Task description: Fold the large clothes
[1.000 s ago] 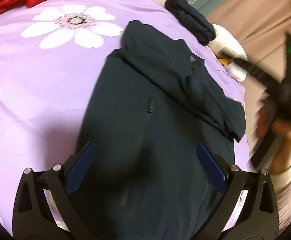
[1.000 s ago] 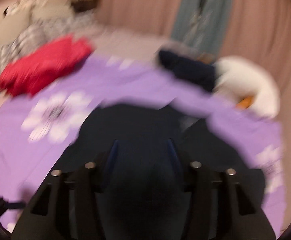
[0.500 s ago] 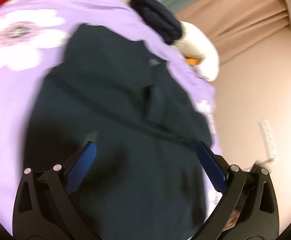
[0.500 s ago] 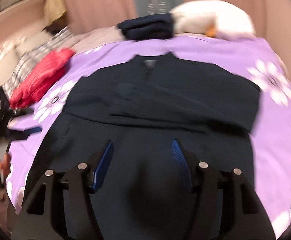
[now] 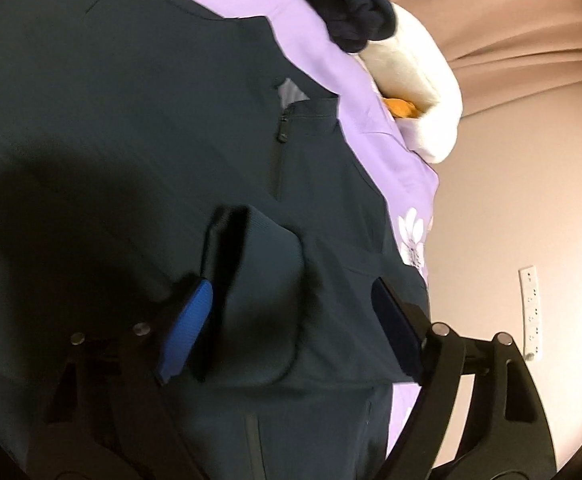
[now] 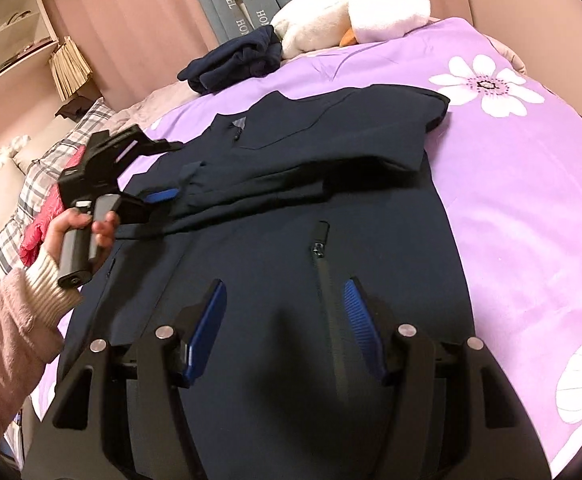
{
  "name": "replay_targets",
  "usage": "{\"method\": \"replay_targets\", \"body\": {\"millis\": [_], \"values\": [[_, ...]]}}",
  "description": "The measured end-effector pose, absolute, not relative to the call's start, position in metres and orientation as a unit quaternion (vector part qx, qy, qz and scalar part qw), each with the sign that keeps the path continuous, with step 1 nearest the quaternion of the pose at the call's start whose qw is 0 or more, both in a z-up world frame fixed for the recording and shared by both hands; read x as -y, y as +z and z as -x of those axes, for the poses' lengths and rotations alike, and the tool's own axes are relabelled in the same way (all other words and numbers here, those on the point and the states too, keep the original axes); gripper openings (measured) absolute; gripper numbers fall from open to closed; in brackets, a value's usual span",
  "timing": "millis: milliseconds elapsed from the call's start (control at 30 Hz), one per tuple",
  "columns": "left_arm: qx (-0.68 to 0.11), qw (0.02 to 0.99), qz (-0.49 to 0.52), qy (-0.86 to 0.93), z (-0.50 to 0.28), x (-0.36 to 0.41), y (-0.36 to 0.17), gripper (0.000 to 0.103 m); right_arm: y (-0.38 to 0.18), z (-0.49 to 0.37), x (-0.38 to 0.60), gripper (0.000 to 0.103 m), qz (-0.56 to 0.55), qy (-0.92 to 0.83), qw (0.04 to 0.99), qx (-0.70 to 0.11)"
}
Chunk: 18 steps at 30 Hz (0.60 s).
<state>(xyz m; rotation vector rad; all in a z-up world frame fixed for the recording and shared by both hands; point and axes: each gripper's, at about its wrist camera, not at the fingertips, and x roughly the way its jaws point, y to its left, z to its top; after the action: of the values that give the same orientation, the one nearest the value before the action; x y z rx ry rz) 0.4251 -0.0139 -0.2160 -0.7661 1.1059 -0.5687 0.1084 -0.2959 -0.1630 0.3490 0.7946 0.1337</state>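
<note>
A dark jacket (image 6: 275, 216) lies flat on the purple bed (image 6: 531, 184), one sleeve folded across its chest. The left tool (image 5: 291, 312) is closing with the sleeve cuff (image 5: 259, 280) between its pads, not yet pinched. The right tool (image 6: 283, 320) hovers spread over the jacket's lower front, gripping nothing.

The bed (image 6: 523, 184) has a purple cover with white flowers. On it lies a dark jacket (image 6: 291, 248), spread flat. Near the far edge are a folded navy garment (image 6: 235, 60), a white plush toy (image 6: 347, 12) and a red cloth (image 6: 47, 216).
</note>
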Motion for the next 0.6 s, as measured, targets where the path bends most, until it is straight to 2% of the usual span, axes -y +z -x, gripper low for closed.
{"method": "replay_targets", "body": {"millis": [67,133,167,200,300,467,600], "values": [[-0.504,0.746,0.347,-0.262,-0.430,0.014,-0.218,0.072,-0.165,-0.109,0.299,0.062,-0.175,0.062,0.905,-0.384],[-0.507,0.750,0.336,-0.261,-0.433,0.018,-0.221,0.042,-0.169,-0.112,0.302,0.062,-0.182,0.059,0.903,-0.385],[-0.509,0.754,0.327,-0.255,-0.434,0.019,-0.222,0.033,-0.170,-0.112,0.302,0.062,-0.184,0.057,0.902,-0.386],[-0.510,0.756,0.324,-0.252,-0.434,0.021,-0.223,0.017,-0.171,-0.112,0.303,0.062,-0.185,0.056,0.902,-0.387],[-0.499,0.752,0.350,-0.251,-0.431,0.019,-0.216,0.007,-0.172,-0.115,0.304,0.062,-0.184,0.051,0.901,-0.390],[-0.393,0.801,0.355,-0.280,-0.420,-0.006,-0.135,0.007,-0.163,-0.122,0.306,0.062,-0.186,0.041,0.904,-0.383],[-0.379,0.836,0.316,-0.242,-0.407,-0.044,-0.117,0.007,-0.161,-0.124,0.304,0.062,-0.186,0.041,0.905,-0.379]]}}
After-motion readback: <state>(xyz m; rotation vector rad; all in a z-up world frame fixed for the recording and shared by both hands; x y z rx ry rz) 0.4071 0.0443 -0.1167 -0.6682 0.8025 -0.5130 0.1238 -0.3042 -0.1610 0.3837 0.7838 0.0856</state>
